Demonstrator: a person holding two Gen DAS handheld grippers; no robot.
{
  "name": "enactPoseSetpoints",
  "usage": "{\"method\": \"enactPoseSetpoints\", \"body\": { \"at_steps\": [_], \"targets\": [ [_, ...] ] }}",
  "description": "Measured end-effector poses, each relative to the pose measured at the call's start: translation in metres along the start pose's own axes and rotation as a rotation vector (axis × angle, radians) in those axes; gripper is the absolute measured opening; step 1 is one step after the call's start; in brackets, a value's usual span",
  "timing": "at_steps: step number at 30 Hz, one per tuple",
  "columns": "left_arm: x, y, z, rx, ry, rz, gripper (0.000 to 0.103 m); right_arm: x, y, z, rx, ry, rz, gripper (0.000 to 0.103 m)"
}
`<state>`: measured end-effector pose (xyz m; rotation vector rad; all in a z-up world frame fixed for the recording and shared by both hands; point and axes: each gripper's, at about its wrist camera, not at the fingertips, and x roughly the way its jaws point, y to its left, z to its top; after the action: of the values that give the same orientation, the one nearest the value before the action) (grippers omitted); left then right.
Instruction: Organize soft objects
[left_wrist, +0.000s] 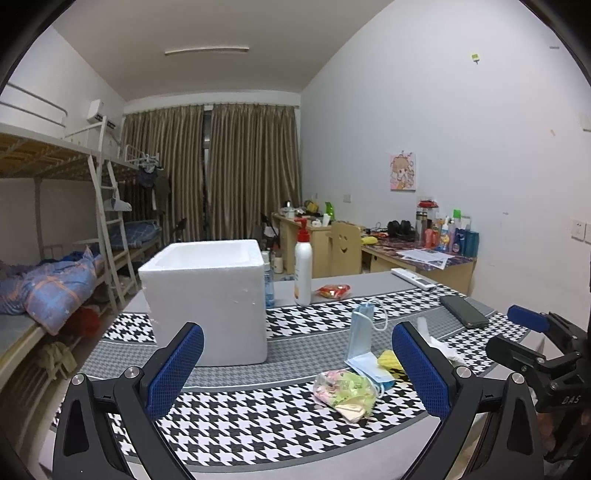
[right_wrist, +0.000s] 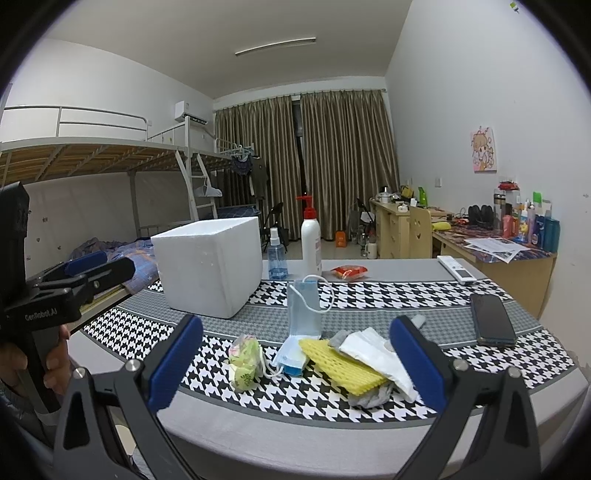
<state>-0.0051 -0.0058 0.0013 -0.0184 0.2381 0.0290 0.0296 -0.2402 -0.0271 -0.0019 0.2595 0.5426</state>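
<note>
Dim, flat indoor light, fisheye-bent edges, dark corners

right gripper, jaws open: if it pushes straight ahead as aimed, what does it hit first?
Probably the soft pile: the right gripper points at the yellow foam net and folded blue face mask, low between its fingers. Depth is unclear; held level, it might pass above them.

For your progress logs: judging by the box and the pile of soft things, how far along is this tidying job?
Nothing looks done: what shows of the foam box looks empty. Nothing is in hand: the left gripper and right gripper both hover with jaws open. Left to move: masks, yellow mesh, tissue, wrapped packet.
</note>
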Motion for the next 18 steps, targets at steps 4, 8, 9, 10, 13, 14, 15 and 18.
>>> {"method": "enactPoseSetpoints", "body": {
  "at_steps": [4,8,9,10,13,14,15,18],
  "targets": [
    [0.0014,0.0011,0.0002,-0.007,0.003,0.000,0.102,0.0000,0.0005,0.0001,-0.003,-0.001,0.001,0.102],
    [0.0018,0.0022,-0.0003,-0.014,0.005,-0.001,0.102,-0.0001,0.0008,-0.0005,-0.001,-0.002,0.003,0.102],
    [0.0016,0.0025,-0.0002,-0.015,0.003,0.002,0.102,-0.0002,0.0005,-0.0004,0.000,-0.003,0.004,0.102],
    [0.0017,0.0030,0.0002,-0.016,0.001,0.004,0.102,-0.0002,0.0006,-0.0004,0.001,-0.002,0.004,0.102],
    [0.0021,0.0037,0.0003,-0.017,0.003,0.003,0.102,0.0002,0.0008,-0.0004,0.002,-0.002,0.004,0.102],
    [0.0024,0.0036,0.0002,-0.017,0.004,0.002,0.102,0.0003,0.0011,-0.0006,0.002,-0.001,0.004,0.102],
    [0.0030,0.0038,0.0002,-0.017,0.007,0.003,0.102,0.0005,0.0013,-0.0008,0.001,-0.001,0.005,0.102],
    [0.0044,0.0041,0.0001,-0.019,0.016,-0.005,0.102,0.0022,0.0028,-0.0013,0.003,0.004,0.008,0.102]
  ]
}}
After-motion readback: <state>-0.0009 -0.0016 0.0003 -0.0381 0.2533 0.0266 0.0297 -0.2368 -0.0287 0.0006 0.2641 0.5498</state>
